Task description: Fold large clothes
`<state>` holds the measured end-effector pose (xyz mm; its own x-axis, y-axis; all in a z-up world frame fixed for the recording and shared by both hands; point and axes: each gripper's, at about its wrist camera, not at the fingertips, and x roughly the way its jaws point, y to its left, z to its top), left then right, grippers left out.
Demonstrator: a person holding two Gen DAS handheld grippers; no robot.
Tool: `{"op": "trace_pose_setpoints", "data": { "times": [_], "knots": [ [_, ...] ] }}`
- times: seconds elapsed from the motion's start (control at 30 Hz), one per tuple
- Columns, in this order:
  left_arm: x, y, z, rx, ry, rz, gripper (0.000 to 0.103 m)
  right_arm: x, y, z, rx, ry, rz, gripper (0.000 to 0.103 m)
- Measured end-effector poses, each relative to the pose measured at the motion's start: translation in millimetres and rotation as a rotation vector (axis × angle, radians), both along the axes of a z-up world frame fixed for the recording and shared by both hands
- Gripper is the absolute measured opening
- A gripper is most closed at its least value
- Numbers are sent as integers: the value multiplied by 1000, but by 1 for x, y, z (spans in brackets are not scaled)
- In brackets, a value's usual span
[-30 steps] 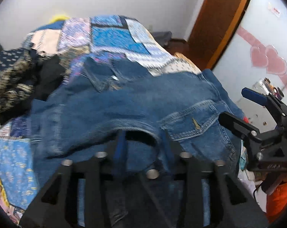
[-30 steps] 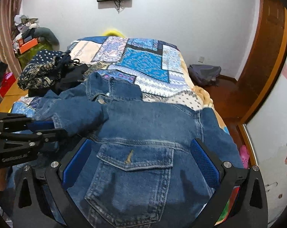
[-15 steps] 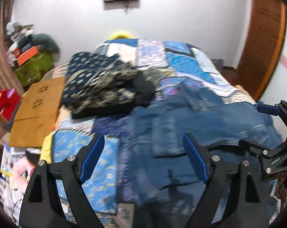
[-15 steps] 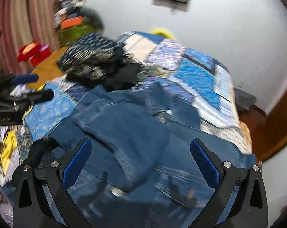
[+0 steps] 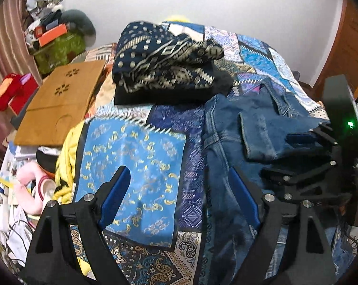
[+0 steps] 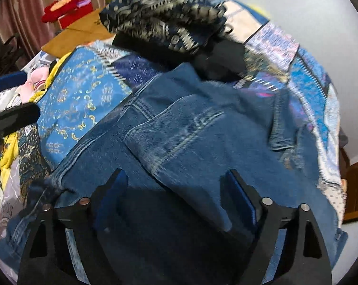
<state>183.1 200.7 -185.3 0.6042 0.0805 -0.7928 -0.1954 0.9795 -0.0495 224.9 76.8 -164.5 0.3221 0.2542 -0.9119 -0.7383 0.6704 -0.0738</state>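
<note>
**A:** ok so far left there's a brown wooden board (image 5: 60,104) leaning off the bed edge, red plush thing (image 5: 5,92) behind it. What's in the middle?

**B:** patchwork quilt (image 5: 136,161), blue panel with gold swirls. The left gripper (image 5: 181,197) hangs over that panel, jaws spread wide, nothing between them. Further back sits a folded navy patterned cloth (image 5: 164,57) on top of something black.

**A:** and the denim jacket (image 6: 190,137)?

**B:** right side of the quilt, lying flat-ish with a sleeve folded across the body, collar toward the far end. The right gripper (image 6: 176,199) is right above its near part, fingers wide apart too, not pinching any fabric. In the left view you can see it over the jacket (image 5: 250,137) at the right edge (image 5: 304,147).
</note>
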Motion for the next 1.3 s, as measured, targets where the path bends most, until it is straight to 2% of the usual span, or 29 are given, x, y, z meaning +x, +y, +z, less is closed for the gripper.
{"op": "trace_pose_setpoints", "data": {
  "times": [0.07,0.23,0.33,0.43,0.6,0.8,0.97,1.1,1.3],
  "knots": [
    [1,1,-7,-4,15,4,84,2,5,-8,-12,15,-8,69],
    [5,0,-15,-18,33,5,84,6,4,-7,22,17,-14,27],
    [9,-4,-19,-31,45,3,84,3,-1,2,63,5,-22,16],
    [12,-10,-20,-33,50,-9,84,0,-10,16,93,-42,-31,13],
    [19,-23,-18,-21,53,-36,84,3,-46,57,184,-120,-76,13],
    [33,-41,-20,-16,69,-71,84,12,-117,117,308,-229,-193,13],
    [43,-57,-31,-1,100,-91,84,12,-174,155,352,-342,-320,13],
    [45,-68,-36,-6,113,-106,84,13,-216,155,376,-350,-427,13],
    [46,-82,-45,45,143,-132,84,11,-261,115,374,-250,-554,13]
  ]
}}
